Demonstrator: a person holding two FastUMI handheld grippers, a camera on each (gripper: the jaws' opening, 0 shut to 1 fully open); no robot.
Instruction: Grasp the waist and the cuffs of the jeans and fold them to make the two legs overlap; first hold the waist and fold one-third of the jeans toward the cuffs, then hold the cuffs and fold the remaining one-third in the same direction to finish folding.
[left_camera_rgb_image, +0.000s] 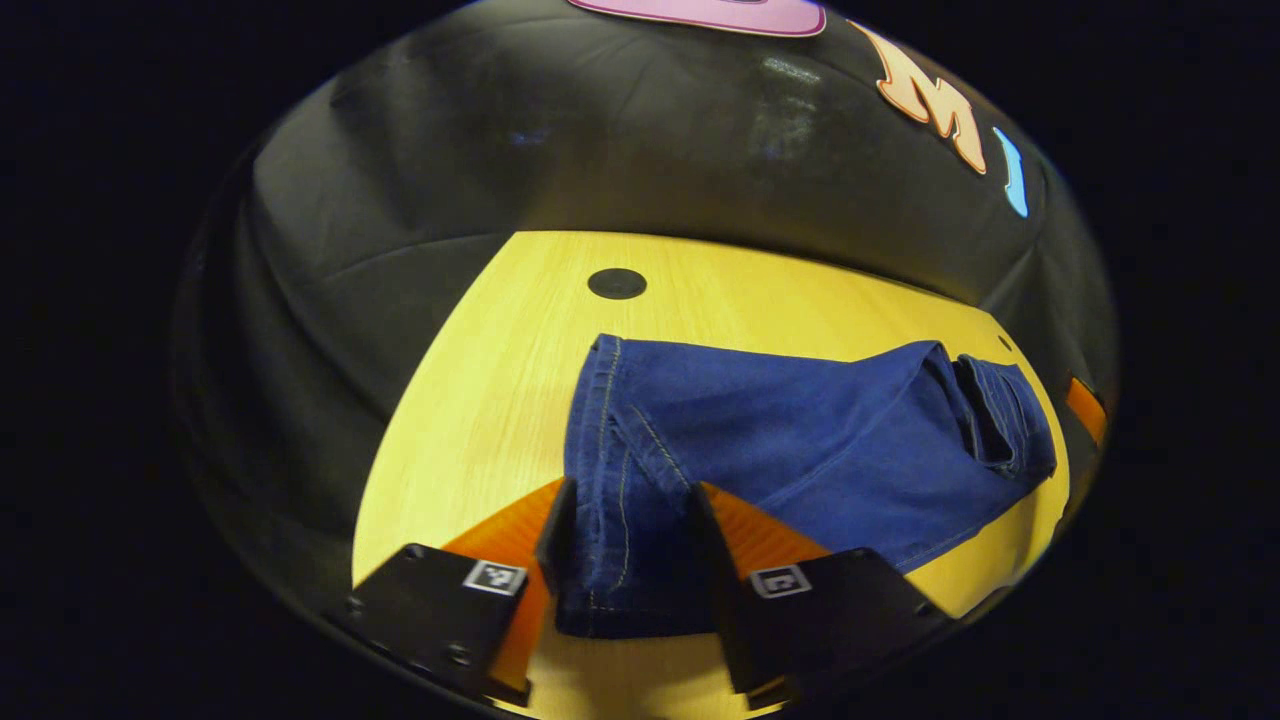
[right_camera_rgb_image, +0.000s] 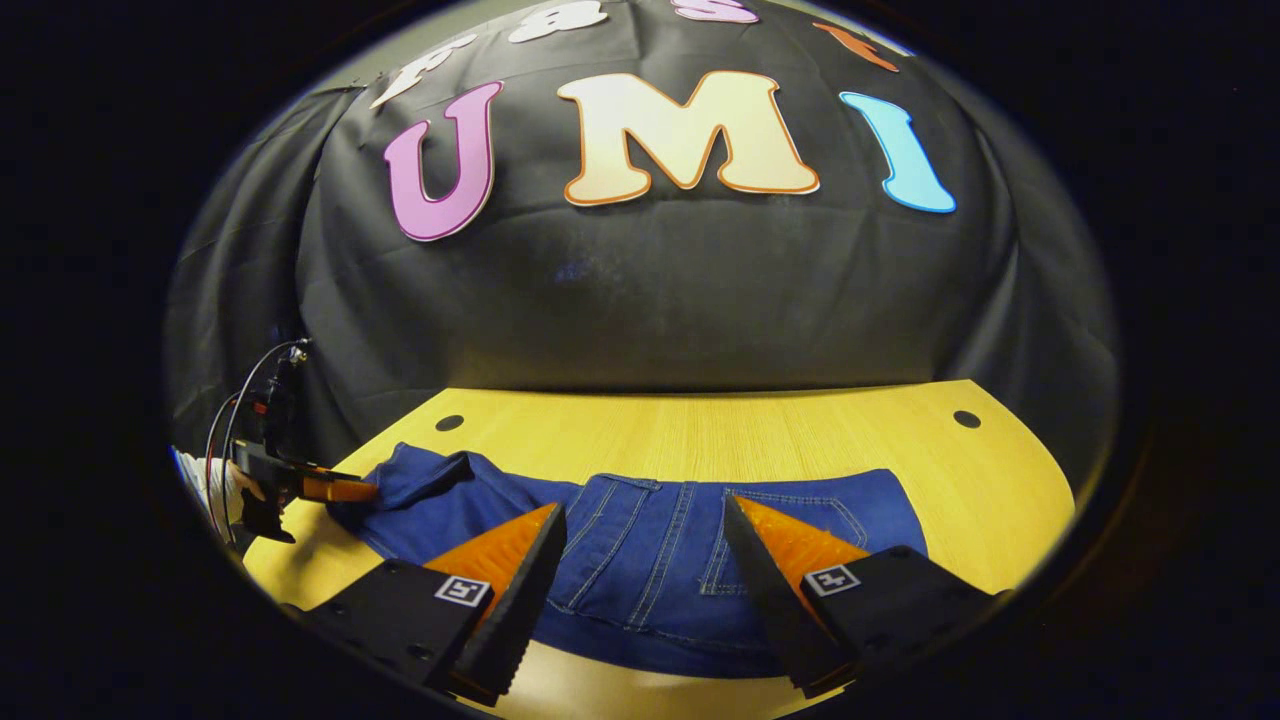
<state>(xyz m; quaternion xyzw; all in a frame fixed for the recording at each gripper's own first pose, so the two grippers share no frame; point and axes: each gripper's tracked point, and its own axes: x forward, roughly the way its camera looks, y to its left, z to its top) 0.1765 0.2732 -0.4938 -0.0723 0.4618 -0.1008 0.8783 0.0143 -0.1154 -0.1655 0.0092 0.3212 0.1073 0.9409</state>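
Note:
Dark blue jeans (left_camera_rgb_image: 780, 430) lie lengthwise on the yellow wooden table (left_camera_rgb_image: 470, 400), the legs stacked one on the other. Their cuffs are at my left gripper (left_camera_rgb_image: 628, 520), and its fingers press a bunched corner of them from both sides. The waist end lies folded at the far right of the left gripper view. In the right gripper view the waist and back pockets of the jeans (right_camera_rgb_image: 650, 570) lie just under my right gripper (right_camera_rgb_image: 640, 525), which stands open with its fingers spread over the denim. Far left in that view, the left gripper (right_camera_rgb_image: 345, 490) meets the slightly raised cuffs.
The black cloth wall closes in the table's (right_camera_rgb_image: 780, 430) far side. Round dark holes sit in the tabletop near the corners (left_camera_rgb_image: 616, 283) (right_camera_rgb_image: 449, 422) (right_camera_rgb_image: 966, 418). A hand (right_camera_rgb_image: 215, 485) and cables are behind the left gripper. Bare wood lies beyond the jeans.

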